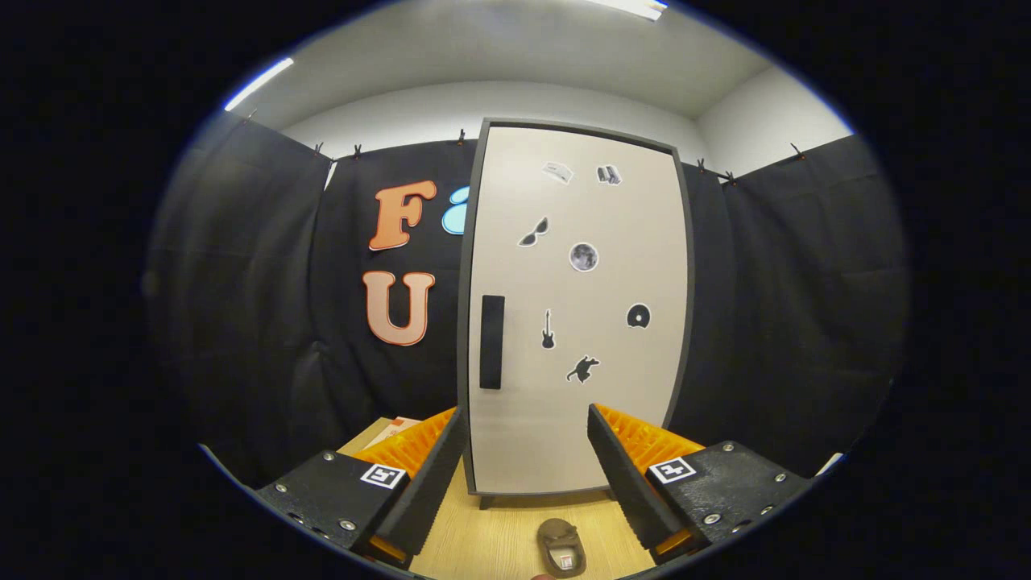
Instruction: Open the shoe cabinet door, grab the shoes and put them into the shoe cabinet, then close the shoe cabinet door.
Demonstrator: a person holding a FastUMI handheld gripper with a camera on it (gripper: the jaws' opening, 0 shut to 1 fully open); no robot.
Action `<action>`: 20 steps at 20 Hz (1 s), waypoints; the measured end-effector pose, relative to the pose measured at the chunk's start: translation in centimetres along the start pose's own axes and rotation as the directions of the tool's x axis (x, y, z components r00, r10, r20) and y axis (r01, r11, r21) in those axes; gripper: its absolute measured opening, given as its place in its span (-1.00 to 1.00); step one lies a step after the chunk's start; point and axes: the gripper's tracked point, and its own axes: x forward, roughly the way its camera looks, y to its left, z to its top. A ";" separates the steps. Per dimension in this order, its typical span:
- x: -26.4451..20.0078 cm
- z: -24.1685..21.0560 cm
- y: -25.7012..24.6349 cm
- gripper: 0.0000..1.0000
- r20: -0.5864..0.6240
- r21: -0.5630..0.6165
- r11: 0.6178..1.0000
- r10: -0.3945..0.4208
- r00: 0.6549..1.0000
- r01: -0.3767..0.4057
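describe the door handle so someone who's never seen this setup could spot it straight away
Start at the tall pale shoe cabinet standing on the wooden floor, beyond the open gripper. Its shut door carries several small stickers. The handle is the plain black upright bar near the door's left edge, about halfway up; unlike the little irregular stickers such as the guitar sticker, it is a long, solid rectangle.

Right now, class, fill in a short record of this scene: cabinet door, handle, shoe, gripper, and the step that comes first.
cabinet door: the shoe cabinet stands upright on the wooden floor, door shut, small stickers on its front
handle: black handle on the door's left side, untouched
shoe: one brown shoe on the floor between the fingers, in front of the cabinet
gripper: gripper open, holding nothing, short of the door
first step: probably opening the door
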 end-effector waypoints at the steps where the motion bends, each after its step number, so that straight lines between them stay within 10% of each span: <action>1: 1.1 0.0 0.6 0.88 0.002 -0.004 1.000 0.009 1.000 -0.009; 20: 19.1 -2.0 3.9 0.86 -0.055 0.033 0.999 0.043 0.998 -0.042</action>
